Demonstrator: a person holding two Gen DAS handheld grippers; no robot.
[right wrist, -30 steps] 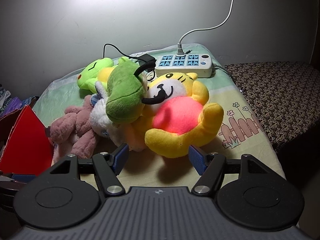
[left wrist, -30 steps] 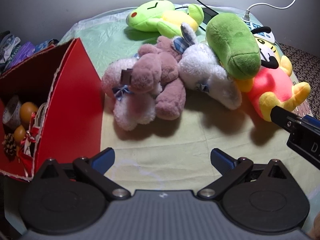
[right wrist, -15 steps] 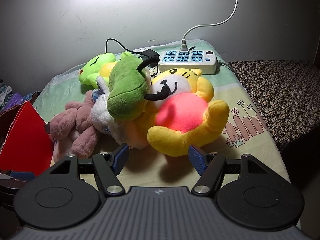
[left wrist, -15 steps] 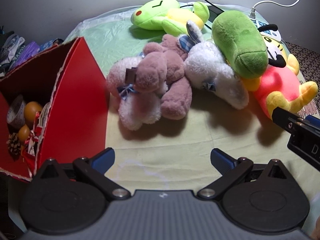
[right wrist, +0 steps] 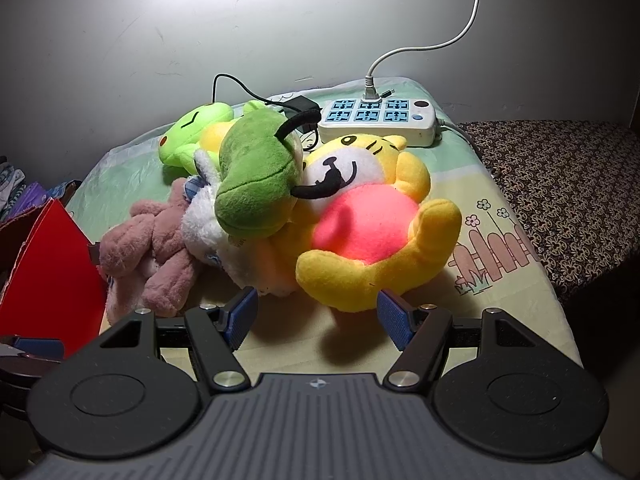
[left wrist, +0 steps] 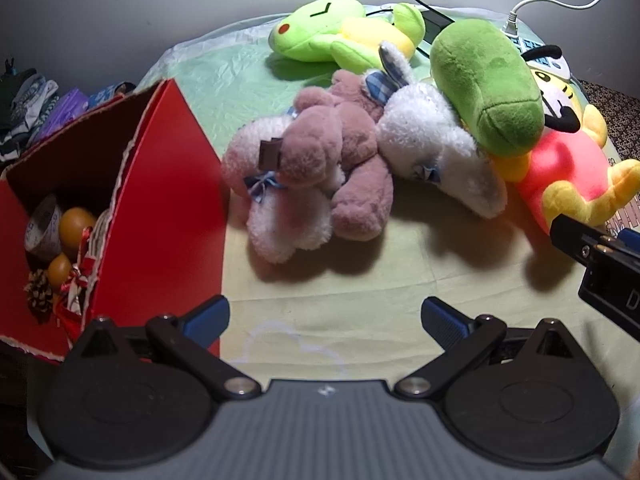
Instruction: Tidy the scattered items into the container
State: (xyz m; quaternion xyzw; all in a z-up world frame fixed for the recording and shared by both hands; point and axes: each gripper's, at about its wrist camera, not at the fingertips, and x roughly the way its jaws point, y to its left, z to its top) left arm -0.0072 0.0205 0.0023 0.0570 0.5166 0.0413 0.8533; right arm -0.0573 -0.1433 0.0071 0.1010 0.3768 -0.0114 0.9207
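Right gripper point(right wrist: 316, 318) open, near yellow tiger plush point(right wrist: 372, 220), pink belly.

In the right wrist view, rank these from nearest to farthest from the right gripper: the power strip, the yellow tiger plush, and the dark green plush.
From the right gripper:
1. Yellow tiger plush, just ahead of the open fingertips, slightly right.
2. Dark green plush, farther back and left, lying on the pile.
3. Power strip, at the far end by the wall.
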